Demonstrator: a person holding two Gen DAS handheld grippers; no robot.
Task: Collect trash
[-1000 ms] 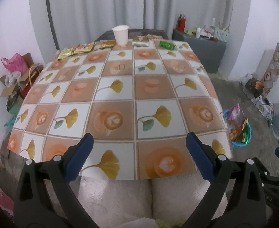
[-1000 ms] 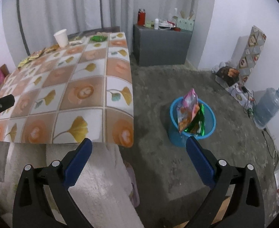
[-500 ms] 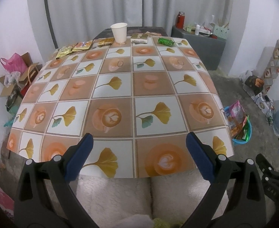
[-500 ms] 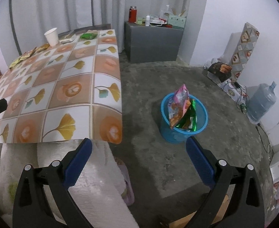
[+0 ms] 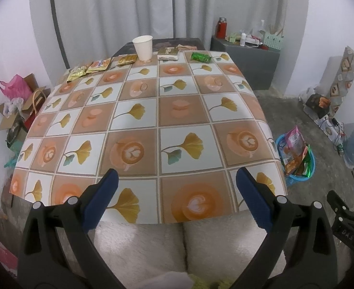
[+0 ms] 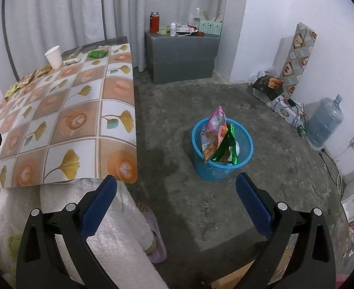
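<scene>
A white paper cup [image 5: 142, 47] and several snack wrappers stand along the far edge of the patterned table [image 5: 143, 125]: gold ones [image 5: 75, 74], a green one [image 5: 201, 57], a flat packet [image 5: 168, 53]. The cup [image 6: 54, 56] and green wrapper [image 6: 97, 54] also show in the right wrist view. A blue bin [image 6: 221, 166] with wrappers [image 6: 214, 133] stands on the floor right of the table; it also shows in the left wrist view [image 5: 297, 175]. My left gripper [image 5: 177, 185] is open and empty above the table's near edge. My right gripper [image 6: 177, 192] is open and empty above the floor, short of the bin.
A grey cabinet [image 6: 181, 55] with a red flask [image 6: 154, 22] stands behind the table. A water jug [image 6: 325, 122], a patterned box [image 6: 297, 57] and cables lie along the right wall. Bags and cardboard [image 5: 15, 106] sit left of the table. White fleece-covered legs [image 5: 177, 248] lie below.
Both grippers have lifted and pulled back a little. The table's far edge and the bin now show lower and more fully. Both stay open and empty.
</scene>
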